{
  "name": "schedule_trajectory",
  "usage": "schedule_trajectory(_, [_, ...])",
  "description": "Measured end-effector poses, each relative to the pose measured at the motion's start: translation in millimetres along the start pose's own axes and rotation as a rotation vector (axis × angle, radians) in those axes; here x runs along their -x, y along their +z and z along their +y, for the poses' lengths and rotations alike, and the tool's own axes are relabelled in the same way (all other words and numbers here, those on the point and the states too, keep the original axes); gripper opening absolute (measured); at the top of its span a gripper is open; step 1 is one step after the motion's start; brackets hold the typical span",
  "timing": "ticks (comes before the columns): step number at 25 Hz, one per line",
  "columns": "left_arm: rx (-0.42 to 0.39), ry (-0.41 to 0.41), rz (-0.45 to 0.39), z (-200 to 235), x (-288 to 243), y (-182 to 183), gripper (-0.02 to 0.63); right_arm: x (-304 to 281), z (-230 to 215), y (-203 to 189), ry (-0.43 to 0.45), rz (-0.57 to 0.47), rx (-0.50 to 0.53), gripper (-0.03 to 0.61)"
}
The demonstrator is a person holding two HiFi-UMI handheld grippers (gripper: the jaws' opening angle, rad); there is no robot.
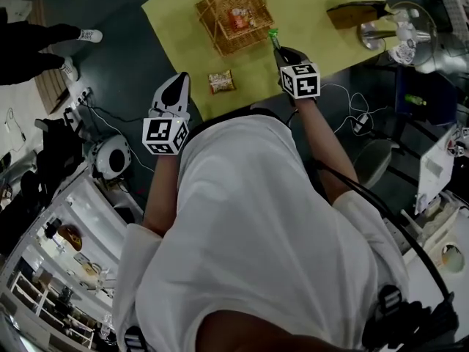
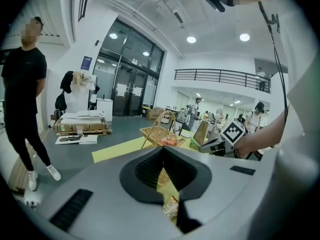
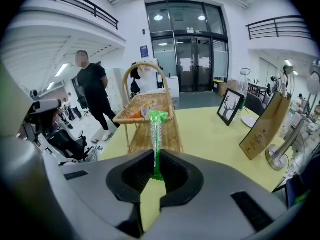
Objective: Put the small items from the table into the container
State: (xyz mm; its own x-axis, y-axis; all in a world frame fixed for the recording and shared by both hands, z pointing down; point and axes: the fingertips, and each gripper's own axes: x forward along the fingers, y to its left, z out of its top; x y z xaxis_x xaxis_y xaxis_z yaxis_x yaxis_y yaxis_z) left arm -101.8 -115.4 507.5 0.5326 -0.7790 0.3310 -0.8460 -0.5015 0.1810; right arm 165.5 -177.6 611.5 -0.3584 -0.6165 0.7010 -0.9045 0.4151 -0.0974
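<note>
Yellow surface (image 1: pixel 308 64) seen from above, with a wicker basket (image 1: pixel 233 15) at its far side; the basket's arched handle (image 3: pixel 144 66) spans its opening, and an orange snack packet (image 1: pixel 240 19) lies inside. To the right of the basket stand a black picture frame (image 3: pixel 230 106) and a brown upright board (image 3: pixel 266 126), both well clear of the basket. A person in black (image 3: pixel 95 96) stands on the floor beyond the surface's edge. The right gripper (image 1: pixel 277 50) is raised over the surface just beside the basket's near right corner. Its fingers pinch the lower end of a green wrapped packet (image 3: pixel 158 129), which stands upright between them, its upper end projecting past the fingertips and overlapping the basket's near rim in the right gripper view. The left gripper (image 1: pixel 178 81) hangs off the surface's near left edge, its fingers (image 2: pixel 150 164) pressed together at the tips with nothing between them. A second, brown-and-orange snack packet (image 1: pixel 220 82) lies flat on the surface near its front edge, between the two grippers and apart from both.
</note>
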Motion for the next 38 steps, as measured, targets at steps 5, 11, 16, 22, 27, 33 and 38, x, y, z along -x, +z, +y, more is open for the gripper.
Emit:
schedule_trajectory(5, [-0.009, -0.012, -0.005, 0, -9, 2, 0.008, 3, -9, 36, -0.004, -0.052, 0.015, 0.048])
schedule_trajectory(11, [-0.016, 0.02, -0.028, 12, -3, 12, 0.008, -11, -12, 79, 0.007, -0.087, 0.047, 0.048])
schedule_trajectory(16, [-0.008, 0.066, -0.036, 30, 18, 15, 0.008, -31, -6, 93, 0.008, -0.068, 0.053, 0.048])
schedule_trajectory(22, [0.012, 0.125, -0.019, 46, 29, 7, 0.008, -51, -10, 106, 0.009, -0.075, 0.042, 0.048])
schedule_trajectory(27, [0.021, 0.129, -0.016, 46, 25, 7, 0.008, -60, -13, 117, 0.004, -0.093, 0.023, 0.048])
schedule_trajectory(33, [0.016, 0.123, -0.02, 44, 23, 10, 0.008, -65, -13, 123, -0.003, -0.081, 0.028, 0.048])
schedule_trajectory(38, [0.017, 0.12, -0.021, 43, 22, 10, 0.008, -68, -8, 120, 0.037, -0.066, 0.022, 0.051])
